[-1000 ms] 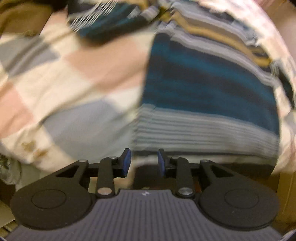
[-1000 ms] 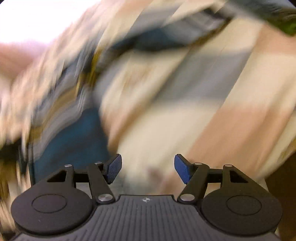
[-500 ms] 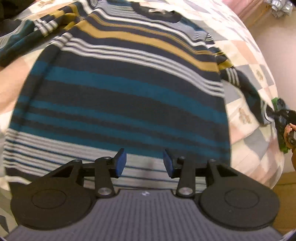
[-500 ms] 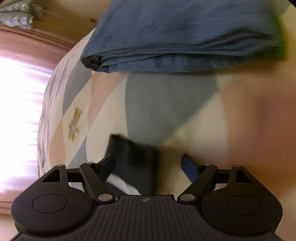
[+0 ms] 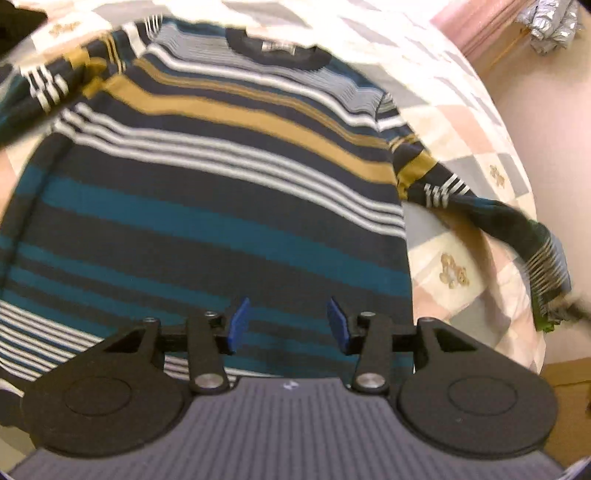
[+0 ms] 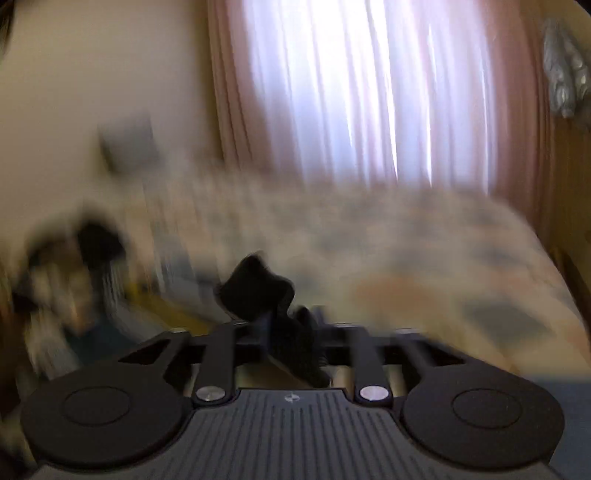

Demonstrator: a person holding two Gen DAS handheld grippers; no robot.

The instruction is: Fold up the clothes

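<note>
A striped sweater [image 5: 207, 206] in navy, teal, mustard and white lies flat, collar away from me, on a checked quilt [image 5: 461, 129]. My left gripper [image 5: 286, 325] hovers over its lower hem, jaws opening, with nothing between the blue pads [image 5: 238, 325]. The sweater's right sleeve [image 5: 436, 184] stretches off to the right, its cuff [image 5: 546, 266] lifted off the quilt. In the blurred right wrist view my right gripper [image 6: 295, 343] has a dark fold of cloth [image 6: 258, 284] pinched between its jaws, which are opening.
The bed's edge drops to the floor [image 5: 546, 129] on the right. A pink curtain [image 6: 369, 92] with a bright window stands beyond the bed [image 6: 424, 258]. A silvery bundle [image 5: 550, 18] hangs at the top right.
My left gripper slid from the quilt to over the sweater's hem and its jaws widened. My right gripper closed on the dark cuff, rose and rolled from the quilt toward the curtain.
</note>
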